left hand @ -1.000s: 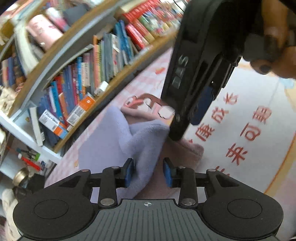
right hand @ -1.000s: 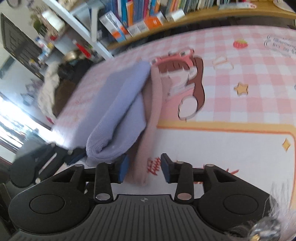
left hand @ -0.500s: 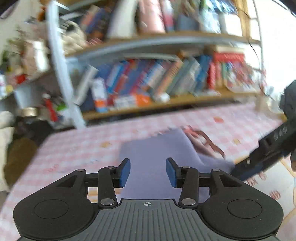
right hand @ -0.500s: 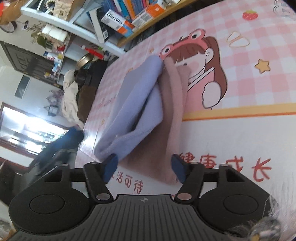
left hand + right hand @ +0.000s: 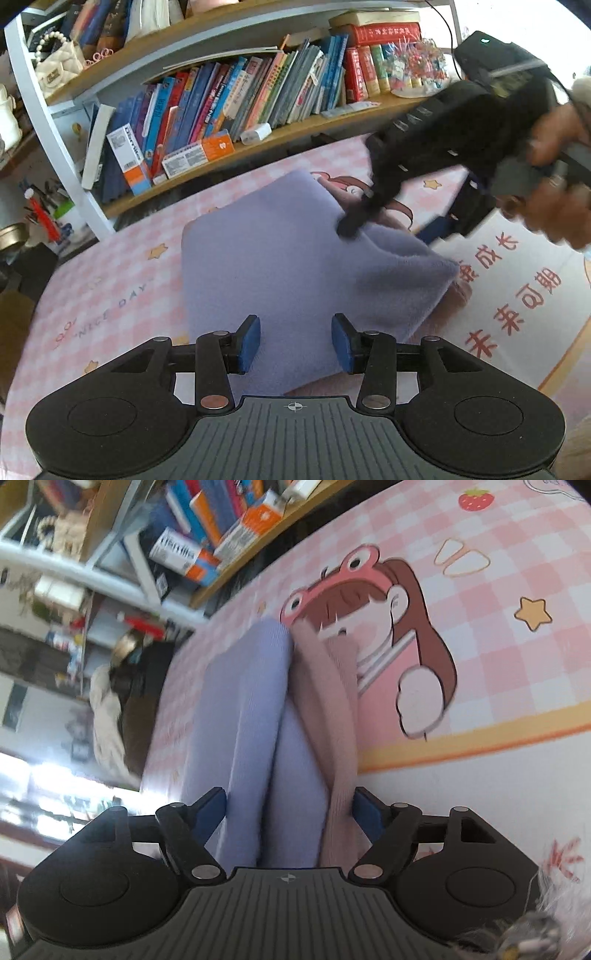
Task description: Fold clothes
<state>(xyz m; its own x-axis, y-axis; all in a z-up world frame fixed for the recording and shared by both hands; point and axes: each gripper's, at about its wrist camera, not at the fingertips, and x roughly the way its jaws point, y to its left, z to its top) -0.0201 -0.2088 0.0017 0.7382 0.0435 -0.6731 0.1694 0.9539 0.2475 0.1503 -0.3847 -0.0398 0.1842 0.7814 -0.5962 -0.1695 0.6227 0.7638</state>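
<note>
A folded lavender garment (image 5: 288, 258) lies on a pinkish garment (image 5: 454, 295) on the pink checked mat (image 5: 110, 295). My left gripper (image 5: 295, 347) hovers open over the lavender's near edge with nothing pinched. In the right wrist view, the lavender folds (image 5: 258, 738) and the pinkish layer (image 5: 332, 709) run between the blue pads of my right gripper (image 5: 290, 812). Its jaws are opening and straddle the stack's edge. In the left wrist view the right gripper (image 5: 389, 229) reaches in from the upper right, held by a hand (image 5: 554, 147).
A wooden bookshelf (image 5: 258, 140) packed with books (image 5: 240, 99) runs along the mat's far side, with a white handbag (image 5: 55, 66) on top. Clutter and a white shelf post (image 5: 66, 158) stand at the left. A cartoon girl print (image 5: 369, 627) lies beside the clothes.
The left view has rolled level and drawn back to the lavender's near edge, its pads a little wider. The right jaws have widened and closed in around the stacked edge.
</note>
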